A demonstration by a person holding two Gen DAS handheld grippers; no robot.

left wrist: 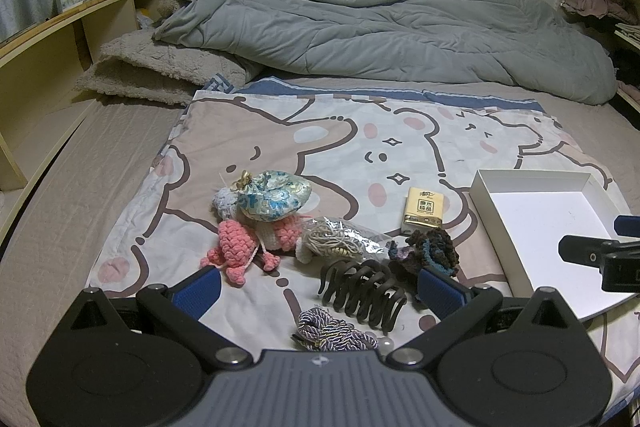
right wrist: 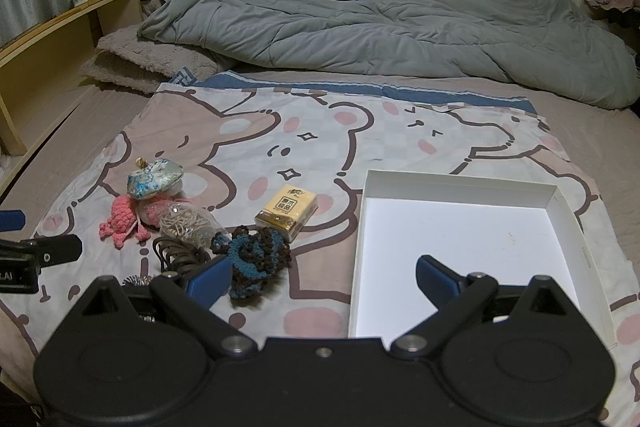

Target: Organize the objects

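Grippers are hovering low over the cartoon-bear bedsheet [right wrist: 304, 131], both with jaws wide apart and holding nothing. The left gripper [left wrist: 320, 291] is hanging over the dark brown plastic hair claw [left wrist: 362, 293], left of the shallow white cardboard tray [right wrist: 560, 199]. The right gripper [right wrist: 324, 277] is straddling the tray's left wall. The yellow tissue pack [right wrist: 289, 211], printed with Chinese characters, is lying just left of the tray.

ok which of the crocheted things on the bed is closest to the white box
The dark brown-and-teal crocheted piece, lying left of the white box beside the tissue pack; the pink crocheted toy sits farther left.
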